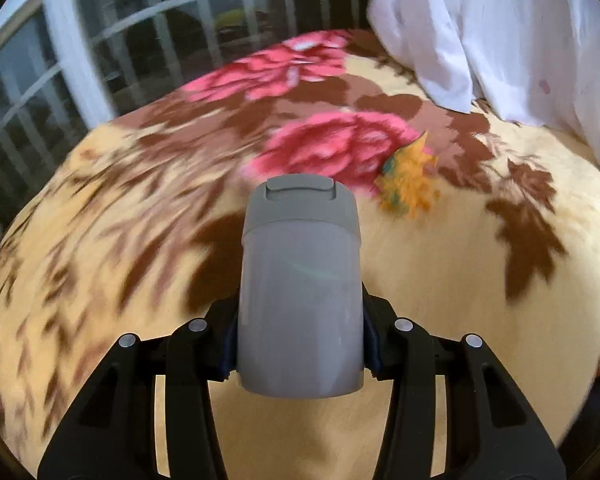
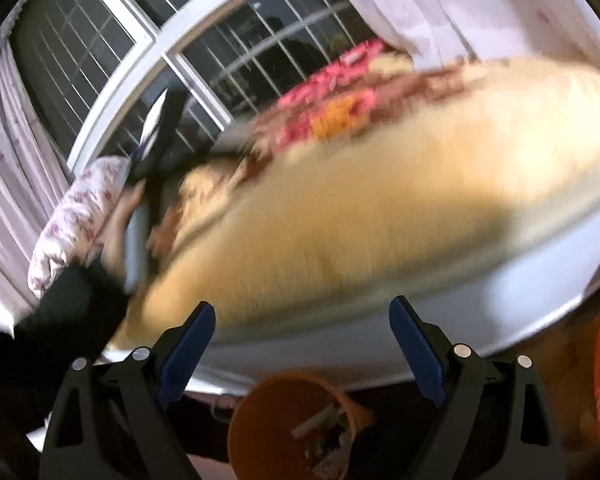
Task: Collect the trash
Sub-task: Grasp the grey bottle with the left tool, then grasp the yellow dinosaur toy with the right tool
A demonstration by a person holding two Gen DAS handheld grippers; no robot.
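In the left wrist view, the left gripper (image 1: 300,354) sits at the bottom centre, its jaws clamped on the sides of a grey lidded container (image 1: 299,280) that stands upright between them; its flip lid is closed, so any contents are hidden. Past it spreads a bed with a cream floral blanket (image 1: 480,300), smeared by motion blur. Right of centre lies an orange-yellow crumpled scrap (image 1: 408,178) with green flecks, beside a pink flower print; what it is cannot be made out. A white curtain (image 1: 480,28) hangs at the upper right, a barred window (image 1: 148,36) at the upper left.

In the right wrist view, the right gripper (image 2: 302,344) stands with jaws spread and nothing between them. Below them at the bottom centre an orange bin (image 2: 256,412) holds white scraps and other litter, too blurred to name. At the left, a hand (image 2: 120,224) in a dark sleeve holds the other gripper over the bed.
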